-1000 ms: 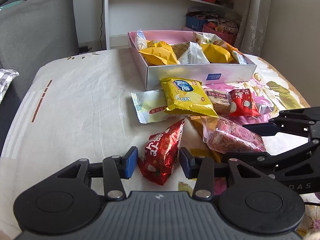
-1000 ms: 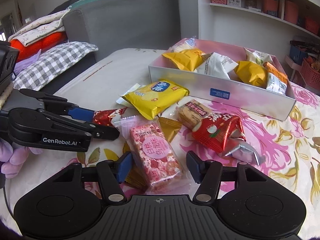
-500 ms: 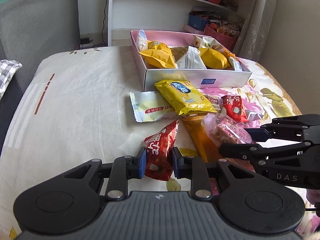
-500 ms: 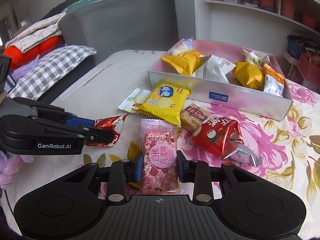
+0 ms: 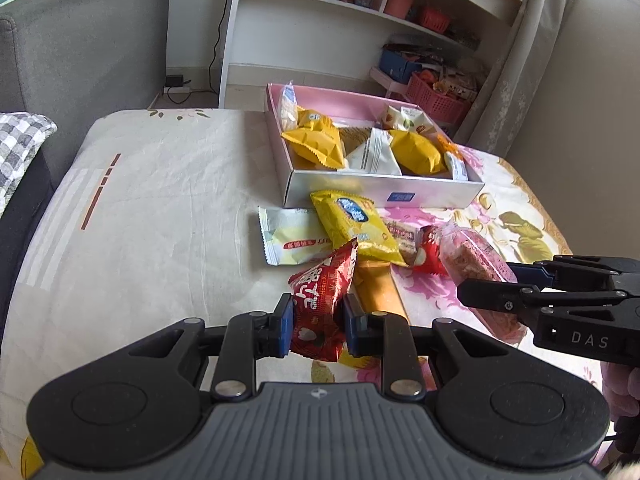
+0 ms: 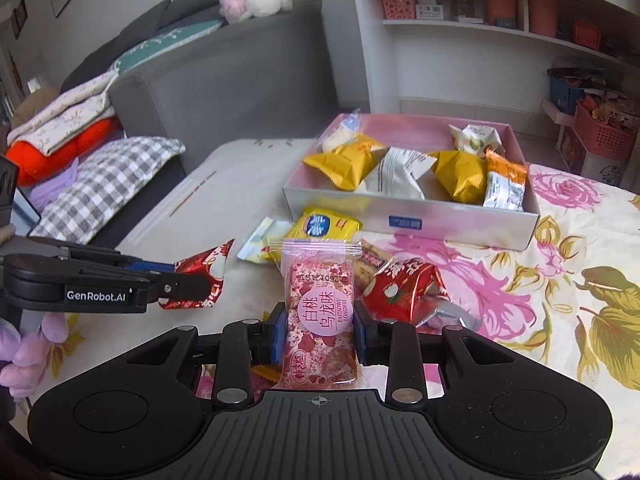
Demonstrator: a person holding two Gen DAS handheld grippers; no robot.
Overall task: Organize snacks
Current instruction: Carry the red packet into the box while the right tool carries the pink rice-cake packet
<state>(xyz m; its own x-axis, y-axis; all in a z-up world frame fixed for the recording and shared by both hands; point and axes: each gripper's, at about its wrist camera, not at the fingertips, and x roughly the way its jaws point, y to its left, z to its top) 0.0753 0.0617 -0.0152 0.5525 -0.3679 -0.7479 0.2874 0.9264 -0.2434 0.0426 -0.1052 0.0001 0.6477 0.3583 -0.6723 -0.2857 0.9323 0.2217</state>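
Both packets now lifted: left claw (image 5: 314, 322) clamping red packet (image 5: 322, 300), right claw (image 6: 319, 334) pink packet (image 6: 320, 312).

"GenRobot.AI" on left hand-held gripper (image 6: 192, 286); "DAS", perhaps cut off, on right hand-held gripper (image 5: 486, 286).

Grey sofa (image 6: 224, 80), checked pillow (image 6: 104, 188), white shelf unit (image 5: 360, 36).
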